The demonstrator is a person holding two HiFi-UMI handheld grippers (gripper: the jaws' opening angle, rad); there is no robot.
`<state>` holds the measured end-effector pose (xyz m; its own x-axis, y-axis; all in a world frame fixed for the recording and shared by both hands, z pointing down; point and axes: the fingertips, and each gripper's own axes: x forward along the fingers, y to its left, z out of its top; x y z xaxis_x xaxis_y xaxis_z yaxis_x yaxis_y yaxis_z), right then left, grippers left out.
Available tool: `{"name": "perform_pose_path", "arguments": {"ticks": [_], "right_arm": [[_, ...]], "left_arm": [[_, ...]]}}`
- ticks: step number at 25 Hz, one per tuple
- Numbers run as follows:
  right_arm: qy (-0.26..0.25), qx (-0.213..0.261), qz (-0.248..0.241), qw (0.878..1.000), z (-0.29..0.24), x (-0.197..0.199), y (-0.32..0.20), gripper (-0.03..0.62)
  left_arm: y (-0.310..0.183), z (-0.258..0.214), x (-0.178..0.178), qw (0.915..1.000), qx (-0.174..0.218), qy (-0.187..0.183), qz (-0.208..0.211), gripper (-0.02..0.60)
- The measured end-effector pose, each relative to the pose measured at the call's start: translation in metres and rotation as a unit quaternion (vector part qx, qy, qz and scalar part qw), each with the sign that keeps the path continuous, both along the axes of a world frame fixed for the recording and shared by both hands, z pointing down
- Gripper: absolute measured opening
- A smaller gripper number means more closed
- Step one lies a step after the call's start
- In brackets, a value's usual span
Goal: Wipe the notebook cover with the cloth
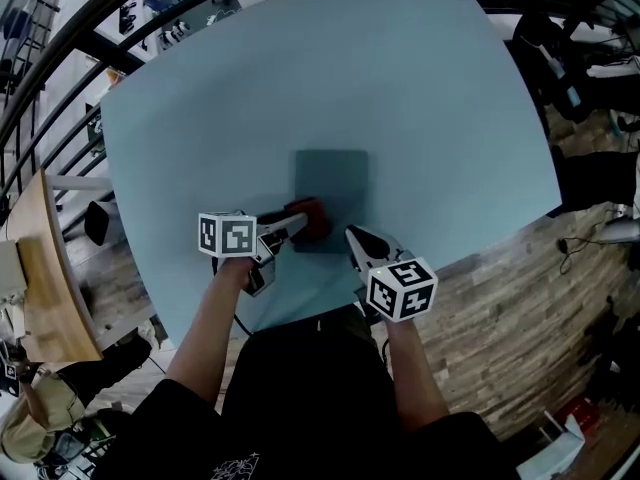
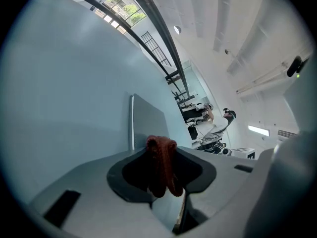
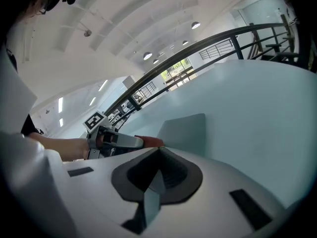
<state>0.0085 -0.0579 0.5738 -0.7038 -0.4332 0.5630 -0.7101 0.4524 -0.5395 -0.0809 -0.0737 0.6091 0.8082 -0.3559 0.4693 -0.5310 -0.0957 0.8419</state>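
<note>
1. Two hand-held grippers over a light-blue counter (image 1: 180,128), one per hand, marker cubes facing up.
2. Notebook (image 1: 331,190): dark grey-teal, lying flat on the counter, closer to the person's edge than to the far edge.
3. Long axis running straight away from the person, short edges near and far, sitting roughly square to the body in head view.
4. Left hand-held gripper (image 1: 298,224): clamped on the red cloth (image 1: 312,216), which is bunched between the jaws with folds sticking out past the tips.
5. Cloth at the notebook's near-left corner, overlapping the cover edge. Touching or just above it: cannot tell.
6. Left hand-held gripper pointing in from the left, angled across toward that corner.
7. Right hand-held gripper (image 1: 352,236): jaws together, tip just beside the notebook's near-right corner, over bare counter, off the cover.
8. Right gripper view: notebook ahead and slightly right, cloth-holding left hand-held gripper at its left edge.
</note>
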Motion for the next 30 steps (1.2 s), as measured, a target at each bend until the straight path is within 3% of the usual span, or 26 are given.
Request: {"name": "perform_pose_path", "arguments": {"ticks": [18,30], "right_arm": [[-0.013,0.002,-0.038,0.999,0.003,-0.04,-0.013,0.008],[-0.014,0.01,-0.022,1.0,-0.005,-0.034,-0.019,0.008]], "left_arm": [[0.003,-0.006,-0.051,0.999,0.003,-0.013,-0.043,0.133],[-0.014,-0.032,-0.04,0.9987,0.033,0.01,-0.038,0.133]]}}
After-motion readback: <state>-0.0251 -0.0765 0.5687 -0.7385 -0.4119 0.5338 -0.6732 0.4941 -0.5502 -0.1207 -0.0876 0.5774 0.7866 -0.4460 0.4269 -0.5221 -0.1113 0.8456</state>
